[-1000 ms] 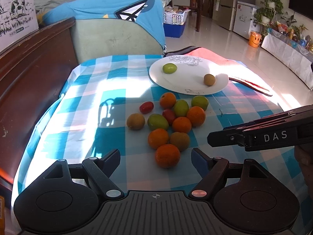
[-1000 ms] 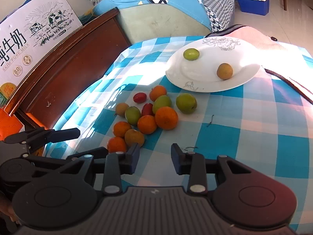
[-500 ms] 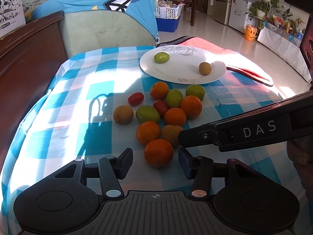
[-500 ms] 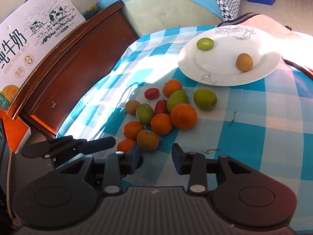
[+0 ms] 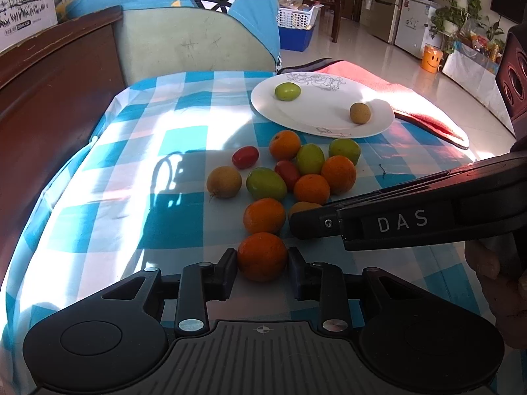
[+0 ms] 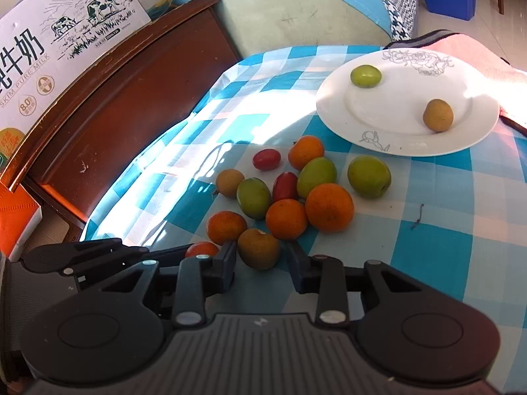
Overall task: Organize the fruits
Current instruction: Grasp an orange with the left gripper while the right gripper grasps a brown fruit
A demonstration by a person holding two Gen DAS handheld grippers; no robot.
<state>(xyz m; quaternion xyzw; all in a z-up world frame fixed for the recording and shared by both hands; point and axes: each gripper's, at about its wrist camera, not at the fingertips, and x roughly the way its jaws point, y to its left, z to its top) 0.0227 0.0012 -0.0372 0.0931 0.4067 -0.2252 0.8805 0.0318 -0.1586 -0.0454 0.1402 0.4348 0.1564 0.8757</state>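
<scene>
Left gripper (image 5: 262, 260) closing around nearest orange (image 5: 262, 256), right gripper (image 6: 262, 256) clamped on brown fruit (image 6: 259, 248), eleven fruits clustered mid-bench (image 5: 98, 197), two on white plate (image 5: 329, 117) at one o'clock

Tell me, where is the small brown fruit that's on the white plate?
In the right wrist view, the brown fruit sits on the right part of the white plate, apart from the green fruit at the plate's upper left.

A milk carton box (image 6: 49, 49) stands behind the dark wooden headboard (image 6: 125, 105), near a blue basket (image 5: 294, 34).
</scene>
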